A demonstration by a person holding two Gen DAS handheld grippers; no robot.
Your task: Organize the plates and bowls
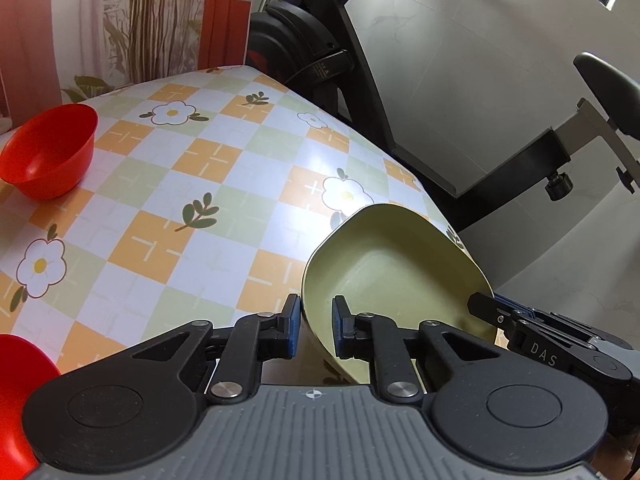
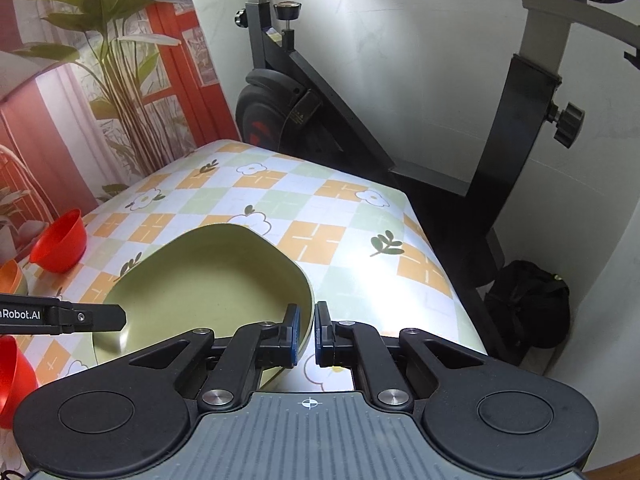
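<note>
Plates first: your matte pale-green squarish plate [image 2: 208, 276] hangs tilted over the glossy checked flower tablecloth [image 1: 208, 168]. Your left gripper [image 1: 316, 328] pinches its left rim, fingers nearly closed. Your right gripper [image 2: 306, 334], marked "DAS", clamps the right rim. Smooth red bowls [image 1: 50, 150] sit far left.
</note>
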